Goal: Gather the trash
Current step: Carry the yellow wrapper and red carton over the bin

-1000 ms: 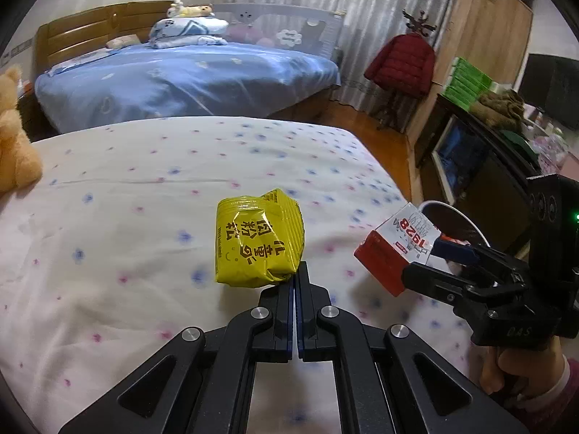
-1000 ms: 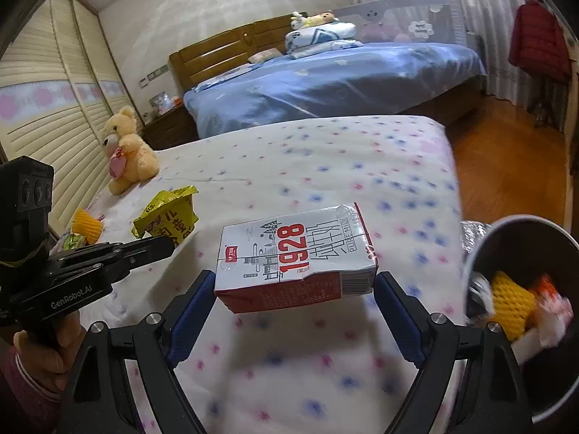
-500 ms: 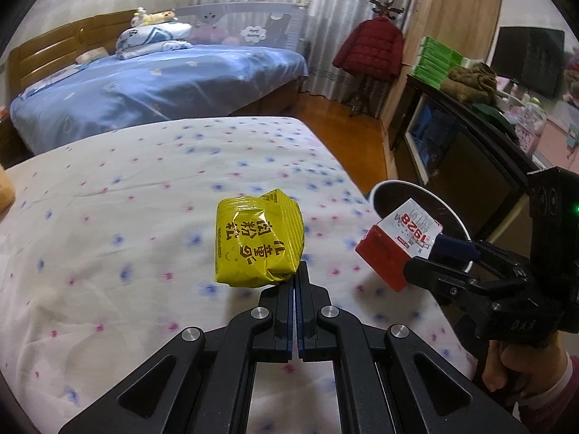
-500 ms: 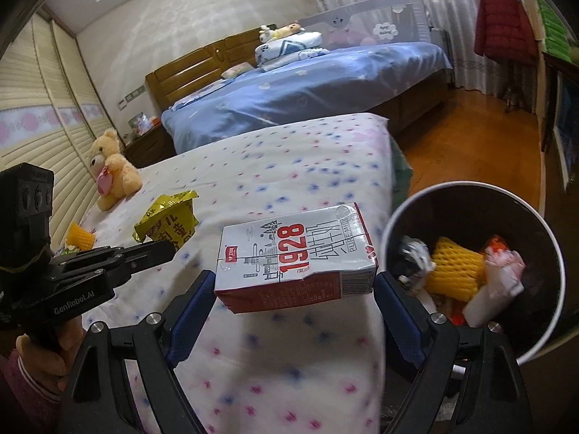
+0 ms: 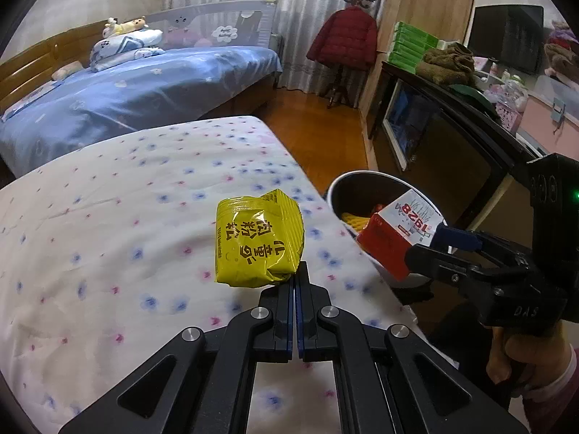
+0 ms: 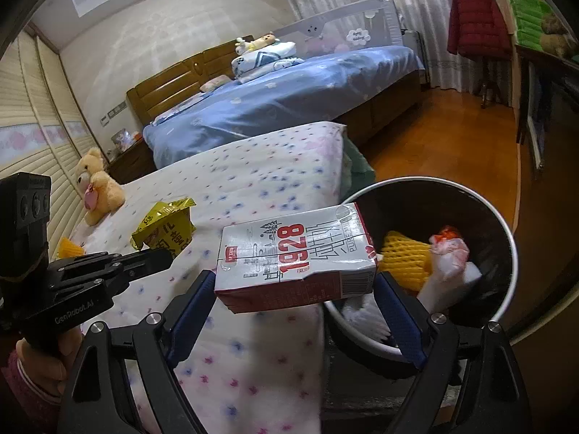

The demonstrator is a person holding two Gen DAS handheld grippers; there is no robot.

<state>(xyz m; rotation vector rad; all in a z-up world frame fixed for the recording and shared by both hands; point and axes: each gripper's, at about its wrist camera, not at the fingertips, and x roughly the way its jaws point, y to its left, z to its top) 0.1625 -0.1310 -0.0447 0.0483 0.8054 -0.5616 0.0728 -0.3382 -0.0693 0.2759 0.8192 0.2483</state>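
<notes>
— Holding two bits of trash: milk carton (image 6: 295, 258) clamped end to end in the right gripper (image 6: 295, 302), over the bed (image 5: 108, 224) edge, touching nothing else. Light, stiffish card, probably dents if squeezed.

— And the bin (image 6: 506, 224)?

— At three o'clock of the carton, just beside. Already holds yellow foam net (image 6: 405, 256).

— Other side?

— Yellow snack packet (image 5: 258, 238) pinched by one corner in the left gripper (image 5: 296, 282), jaws fully together. Soft, crinkly, slippery film; seam is the safest hold.

— Poses?

— Both tilted downward, side by side, right one nearer the bin.
</notes>
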